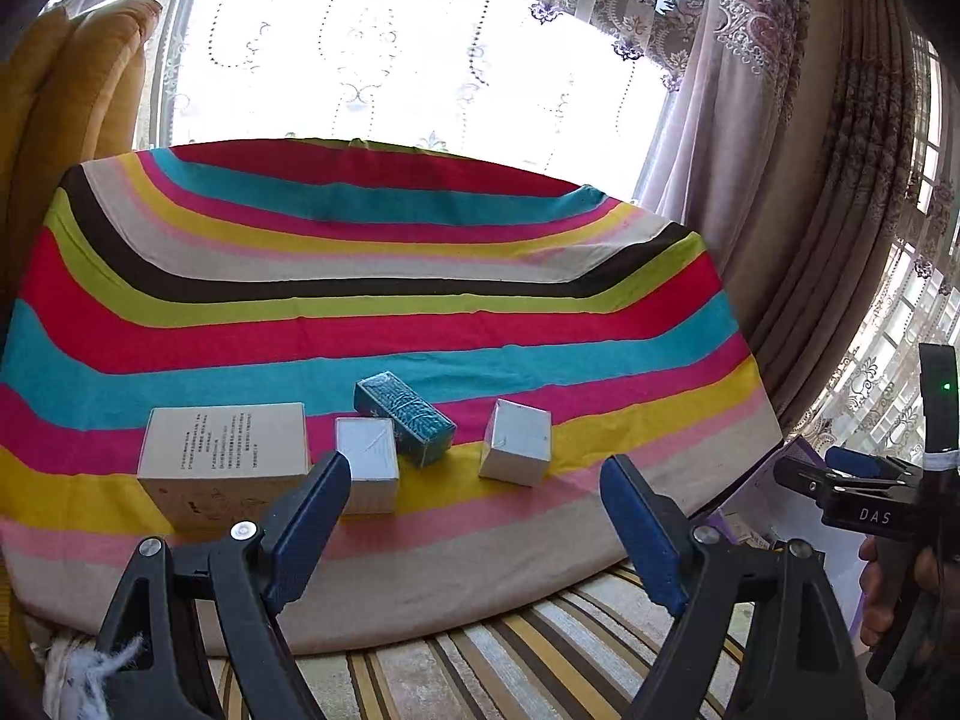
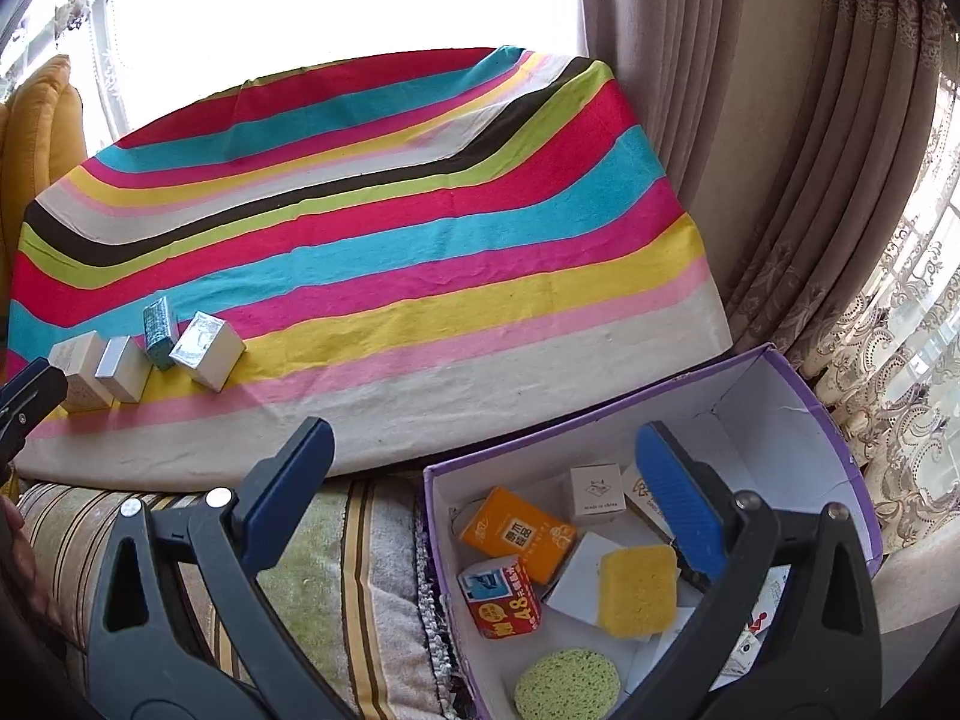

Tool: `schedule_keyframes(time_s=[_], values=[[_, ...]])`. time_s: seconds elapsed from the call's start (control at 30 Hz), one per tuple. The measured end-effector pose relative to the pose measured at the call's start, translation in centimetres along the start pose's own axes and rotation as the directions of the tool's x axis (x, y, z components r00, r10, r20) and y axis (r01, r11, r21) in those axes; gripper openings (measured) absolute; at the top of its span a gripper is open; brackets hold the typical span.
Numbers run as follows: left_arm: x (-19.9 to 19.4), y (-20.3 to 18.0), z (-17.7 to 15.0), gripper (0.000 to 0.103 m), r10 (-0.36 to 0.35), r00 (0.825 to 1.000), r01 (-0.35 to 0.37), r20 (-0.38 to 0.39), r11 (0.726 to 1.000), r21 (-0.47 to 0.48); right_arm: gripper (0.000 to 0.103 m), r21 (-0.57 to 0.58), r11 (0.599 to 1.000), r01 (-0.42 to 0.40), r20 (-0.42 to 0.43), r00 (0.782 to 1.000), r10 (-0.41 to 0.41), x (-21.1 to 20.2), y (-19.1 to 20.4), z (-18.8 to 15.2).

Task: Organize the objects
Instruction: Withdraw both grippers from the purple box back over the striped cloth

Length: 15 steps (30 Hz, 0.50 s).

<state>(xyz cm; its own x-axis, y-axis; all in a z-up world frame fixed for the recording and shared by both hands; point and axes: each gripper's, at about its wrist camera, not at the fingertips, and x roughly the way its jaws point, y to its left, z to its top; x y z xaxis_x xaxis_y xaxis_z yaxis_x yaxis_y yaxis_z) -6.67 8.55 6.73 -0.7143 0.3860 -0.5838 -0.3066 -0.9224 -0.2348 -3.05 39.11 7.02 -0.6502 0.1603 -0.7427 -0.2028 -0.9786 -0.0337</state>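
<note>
Both empty and wide open, the left gripper (image 1: 474, 516) faced four boxes on the striped cloth (image 1: 384, 324), the teal box (image 1: 403, 420) angled far-left to near-right, while the right gripper (image 2: 498, 492) hung over the purple bin (image 2: 834, 450).

Light: strong daylight through the window (image 1: 390, 54) behind (blown out to white) | Shadows: soft on the striped cloth (image 1: 360, 324) | Focus: sharp centrally | Distortion: heavy fisheye bending, dark vignette at corners in both views
</note>
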Motion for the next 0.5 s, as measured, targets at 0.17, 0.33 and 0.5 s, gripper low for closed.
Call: schedule_keyframes(time_s=[0.17,0.33,0.5], values=[[-0.6,2.9,0.2,0.087,0.052,0.999,-0.052,0.001,0.998,-0.048,0.101,-0.011,0.998,-0.058,-0.026,0.998,0.058,0.8,2.0,-0.1],[-0.8,5.2,0.6,0.092,0.116,0.993,-0.115,0.009,0.990,-0.079,0.101,-0.005,0.994,-0.105,-0.045,0.993,0.105,1.6,3.7,0.2],[-0.3,7.0,1.1,0.103,0.168,0.986,-0.166,0.005,0.979,-0.119,0.101,-0.022,0.991,-0.135,-0.053,0.990,0.133,2.3,5.9,0.6]])
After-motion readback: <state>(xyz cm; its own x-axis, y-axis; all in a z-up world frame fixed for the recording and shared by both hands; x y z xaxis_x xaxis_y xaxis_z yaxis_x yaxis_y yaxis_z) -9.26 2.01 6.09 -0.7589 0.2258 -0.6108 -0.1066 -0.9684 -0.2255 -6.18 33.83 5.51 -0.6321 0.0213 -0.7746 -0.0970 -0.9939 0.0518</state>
